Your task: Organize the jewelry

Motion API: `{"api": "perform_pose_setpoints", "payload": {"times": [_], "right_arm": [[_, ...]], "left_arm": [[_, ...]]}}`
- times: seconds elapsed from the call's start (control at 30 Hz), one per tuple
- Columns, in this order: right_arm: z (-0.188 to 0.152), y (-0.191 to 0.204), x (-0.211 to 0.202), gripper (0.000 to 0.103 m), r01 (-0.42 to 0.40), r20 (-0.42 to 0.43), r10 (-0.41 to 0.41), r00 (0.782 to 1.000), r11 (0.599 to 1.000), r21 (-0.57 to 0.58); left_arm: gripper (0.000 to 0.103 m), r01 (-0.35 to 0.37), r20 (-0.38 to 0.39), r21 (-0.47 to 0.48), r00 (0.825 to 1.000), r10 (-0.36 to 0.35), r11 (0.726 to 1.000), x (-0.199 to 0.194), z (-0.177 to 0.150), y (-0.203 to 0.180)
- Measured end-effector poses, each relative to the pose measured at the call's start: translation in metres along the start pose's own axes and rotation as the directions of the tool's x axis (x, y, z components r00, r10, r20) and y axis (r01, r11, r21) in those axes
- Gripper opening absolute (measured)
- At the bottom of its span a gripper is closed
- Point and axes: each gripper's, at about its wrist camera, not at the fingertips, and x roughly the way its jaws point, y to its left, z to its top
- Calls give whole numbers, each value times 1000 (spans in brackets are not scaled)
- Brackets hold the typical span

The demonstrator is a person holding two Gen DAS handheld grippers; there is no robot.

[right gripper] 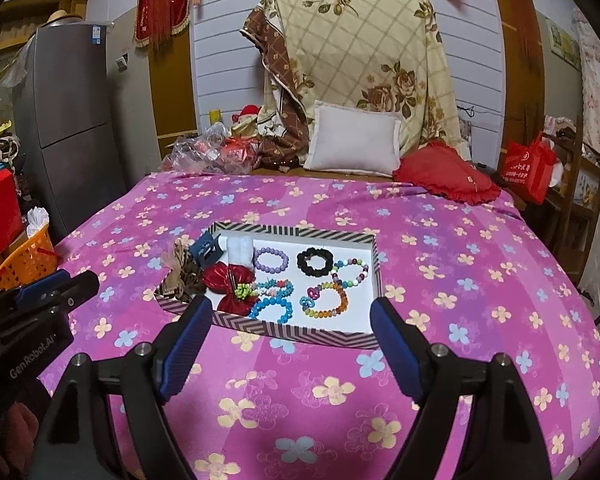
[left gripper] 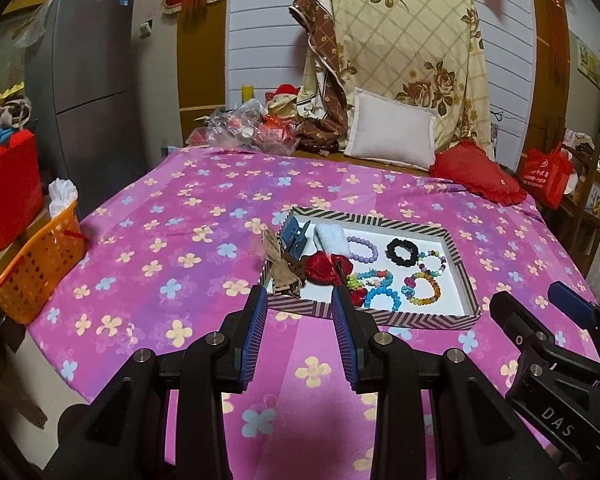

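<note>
A shallow striped tray [left gripper: 428, 321] [right gripper: 316, 338] lies on the pink flowered bedspread. It holds a purple bead bracelet [left gripper: 363, 249] [right gripper: 271, 260], a black scrunchie [left gripper: 401, 251] [right gripper: 314, 262], several coloured bead bracelets [left gripper: 422, 292] [right gripper: 327, 300], a red bow [left gripper: 328, 267] [right gripper: 230, 278], a blue claw clip [left gripper: 296, 236] [right gripper: 206, 250], a white fluffy piece [left gripper: 332, 238] [right gripper: 239, 251] and a brown bow [left gripper: 282, 268] [right gripper: 184, 270] draped over the left rim. My left gripper [left gripper: 300, 300] is open and empty just before the tray's near left corner. My right gripper [right gripper: 292, 312] is open and empty before the near rim.
An orange basket [left gripper: 36, 256] [right gripper: 24, 256] and red boxes stand left of the bed by a grey fridge [left gripper: 88, 92]. A white pillow [left gripper: 392, 130] [right gripper: 352, 140], a red heart cushion [left gripper: 476, 178] [right gripper: 448, 176], plastic bags [left gripper: 244, 128] and a floral quilt [left gripper: 400, 48] lie at the far end.
</note>
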Motion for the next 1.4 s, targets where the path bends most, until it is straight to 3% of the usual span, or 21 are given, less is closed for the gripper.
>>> {"api": "perform_pose_setpoints", "payload": {"times": [0.4,1.4], "right_arm": [[8,-1,-13,86,4,27,-3,1000,1000,-5],[-3,2,5,86,-6,-20,6,1000,1000,-13]], "left_arm": [[32,3,18,6,1000,-3,1000,-7,6,-5],[32,2,-11,19,1000,-1,1000,12,-2,-11]]}}
